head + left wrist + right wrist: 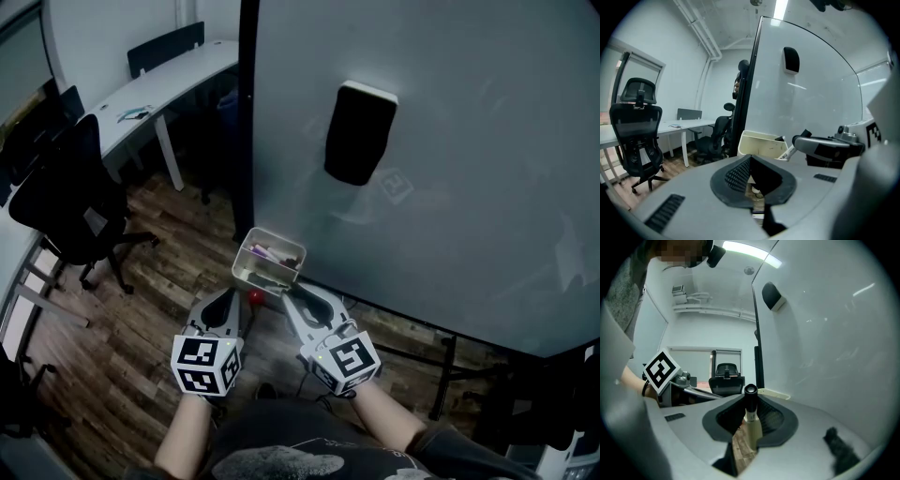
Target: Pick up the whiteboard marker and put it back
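Right gripper [294, 298] clamped on white-bodied, black-capped whiteboard marker [750, 404], upright between the pads. Marker just short of cream plastic tray [246, 265] fixed low on pale glossy whiteboard [469, 169]. Left gripper [231, 304] alongside, jaws closed, nothing between them.

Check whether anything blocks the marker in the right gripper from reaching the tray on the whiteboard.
Nothing visible does. The marker sits clamped in the right gripper with the tray just ahead, its top open; the left gripper is off to one side.
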{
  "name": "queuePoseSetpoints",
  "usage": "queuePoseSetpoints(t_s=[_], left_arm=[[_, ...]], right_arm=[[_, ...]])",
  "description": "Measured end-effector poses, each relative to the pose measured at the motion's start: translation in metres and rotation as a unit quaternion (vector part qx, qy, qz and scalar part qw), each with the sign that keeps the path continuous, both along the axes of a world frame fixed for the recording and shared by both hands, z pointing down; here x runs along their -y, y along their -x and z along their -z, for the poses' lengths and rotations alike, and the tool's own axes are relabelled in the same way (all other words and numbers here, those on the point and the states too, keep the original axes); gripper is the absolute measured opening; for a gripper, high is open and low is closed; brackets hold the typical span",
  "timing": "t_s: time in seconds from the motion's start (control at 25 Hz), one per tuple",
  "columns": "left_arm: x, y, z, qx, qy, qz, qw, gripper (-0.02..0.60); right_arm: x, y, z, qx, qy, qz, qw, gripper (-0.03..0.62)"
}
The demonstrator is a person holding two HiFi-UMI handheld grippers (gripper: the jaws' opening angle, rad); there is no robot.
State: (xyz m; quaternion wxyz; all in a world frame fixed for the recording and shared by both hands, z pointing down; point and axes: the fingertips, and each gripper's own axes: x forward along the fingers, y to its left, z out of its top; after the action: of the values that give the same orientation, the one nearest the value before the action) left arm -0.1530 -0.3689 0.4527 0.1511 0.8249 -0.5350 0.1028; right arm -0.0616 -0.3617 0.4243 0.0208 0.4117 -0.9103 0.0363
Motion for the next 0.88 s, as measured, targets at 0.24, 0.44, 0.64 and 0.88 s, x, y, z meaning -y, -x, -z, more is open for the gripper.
queuePoseSetpoints(t_s=[0.24,0.44,0.64,0.88], left_arm=[[-0.022,-0.011,0.003,-0.002,-0.004,0.003,1.0000,0.014],[-0.043,-0.022,0.008,-0.001,-0.008,0.006,0.9999,0.014],[-0.064,-0.032,0.013,-0.001,-0.013,0.010,0.9999,0.014],[-0.095,-0.050,0.014,-0.003,-0.015,0.013,0.9998,0.014]], right_arm=[[-0.015,-0.006,-0.007,-0.001,0.024,0.009,1.000,0.083],[-0.027,-0.014,0.001,-0.005,0.017,0.012,1.000,0.094],[-0.046,-0.032,0.005,0.008,0.020,-0.002,1.000,0.094],[-0.078,-0.059,0.002,0.016,0.030,-0.009,0.999,0.072]])
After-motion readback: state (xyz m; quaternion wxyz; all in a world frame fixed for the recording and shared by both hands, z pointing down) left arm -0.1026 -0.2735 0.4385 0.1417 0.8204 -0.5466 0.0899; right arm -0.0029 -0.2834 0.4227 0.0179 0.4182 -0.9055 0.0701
